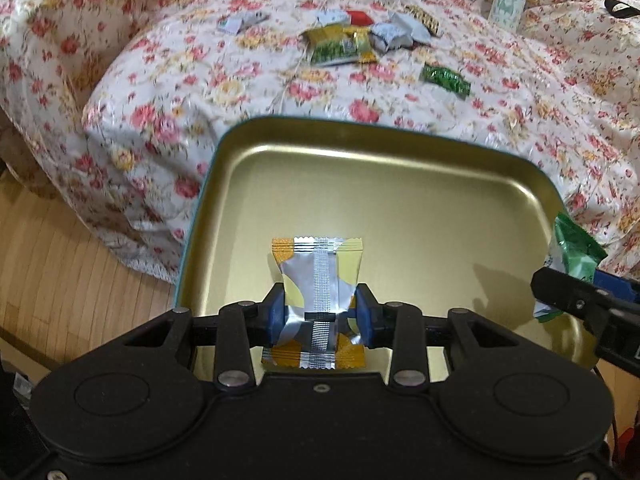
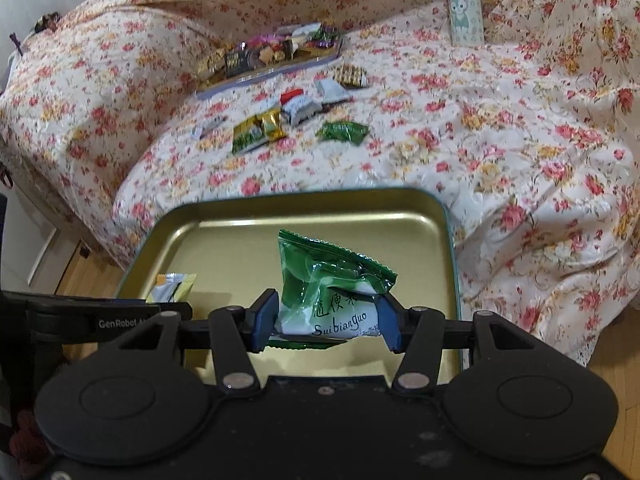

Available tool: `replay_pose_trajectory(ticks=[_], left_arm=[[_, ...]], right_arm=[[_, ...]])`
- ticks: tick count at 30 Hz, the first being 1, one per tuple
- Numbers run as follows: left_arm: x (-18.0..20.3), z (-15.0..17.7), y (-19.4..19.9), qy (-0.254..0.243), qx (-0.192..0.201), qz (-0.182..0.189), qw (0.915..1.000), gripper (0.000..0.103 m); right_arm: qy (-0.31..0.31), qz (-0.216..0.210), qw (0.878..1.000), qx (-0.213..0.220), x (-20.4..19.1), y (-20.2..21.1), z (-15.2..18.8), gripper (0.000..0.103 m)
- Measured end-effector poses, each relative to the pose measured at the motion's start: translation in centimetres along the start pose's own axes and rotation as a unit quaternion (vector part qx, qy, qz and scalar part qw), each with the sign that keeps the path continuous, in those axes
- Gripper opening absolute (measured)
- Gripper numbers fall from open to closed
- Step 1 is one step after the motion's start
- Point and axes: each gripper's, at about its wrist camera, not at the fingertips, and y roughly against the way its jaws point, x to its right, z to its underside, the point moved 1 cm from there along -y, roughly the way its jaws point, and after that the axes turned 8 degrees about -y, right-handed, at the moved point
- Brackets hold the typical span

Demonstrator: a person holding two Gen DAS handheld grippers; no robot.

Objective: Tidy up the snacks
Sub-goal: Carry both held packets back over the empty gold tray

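Everything here hangs off the gold tin tray (image 1: 400, 200), so take it as the landmark. Behind it spreads the flowered bed cover (image 1: 400, 92), draped over what looks like a bed or sofa, with wooden floor (image 1: 60, 260) off the tray's left edge.

Farther back from the tray sits a second tray of sweets (image 2: 272, 56), already full, and a cartoon-printed bottle (image 2: 464, 12) stands back and to the right.

Between the two trays lies a loose scatter of wrapped snacks (image 2: 280, 120), and a lone green packet (image 1: 446, 79) lies nearest our tray (plenty left to gather, by the look of it).

Now the action! Both hands carry at once, which should halve the trips. The right tongs (image 2: 328, 322) are clenched on a green Suibianguo packet (image 2: 332, 280), held over the tray's middle. The left tongs (image 1: 320, 316) squeeze a yellow-and-silver packet (image 1: 316, 280) across its waist, crinkling the foil, above the tray's near-left part.

Each packet hangs just above the tray floor, apart from the other, probably so they land side by side and not piled.
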Motion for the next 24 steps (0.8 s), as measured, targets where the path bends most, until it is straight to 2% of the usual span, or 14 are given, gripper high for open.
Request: replay_pose_trajectory(ticks=[15,24], left_arm=[[-0.1,1.0,-0.2,-0.002,-0.01,-0.006,0.9999,0.046],[-0.2,1.1,0.4,0.006,0.001,-0.013,0.9999,0.055]], right_arm=[[0.005,0.008,0.999,-0.038,0.4,-1.2,0.6,0.056],[0.005,0.011,0.998,-0.054,0.6,-1.7,0.8,0.056]])
